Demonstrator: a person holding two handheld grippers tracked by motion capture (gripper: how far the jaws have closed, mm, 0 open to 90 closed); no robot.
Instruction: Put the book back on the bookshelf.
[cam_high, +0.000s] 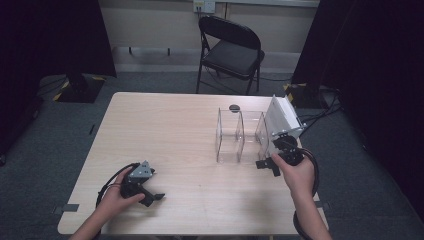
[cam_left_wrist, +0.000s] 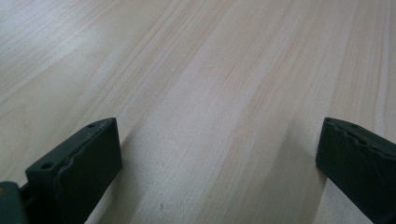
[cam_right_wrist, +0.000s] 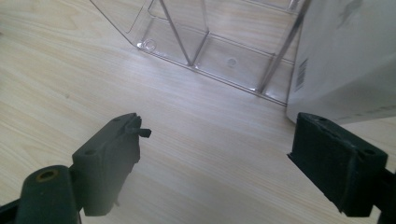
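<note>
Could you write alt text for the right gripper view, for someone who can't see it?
Two black jaws of the right gripper stand wide apart with nothing between them, just above a pale wooden table. Beyond them is a clear plastic divided organizer, with a white box at its right end.

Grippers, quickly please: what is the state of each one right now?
Left gripper: open, holding nothing, over the bare table.
Right gripper: open, holding nothing, near the clear divided box and the white box.

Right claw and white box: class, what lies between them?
In the right gripper view, just bare table lies between the open right claw and the white box; the clear divided holder stands beside the box.
</note>
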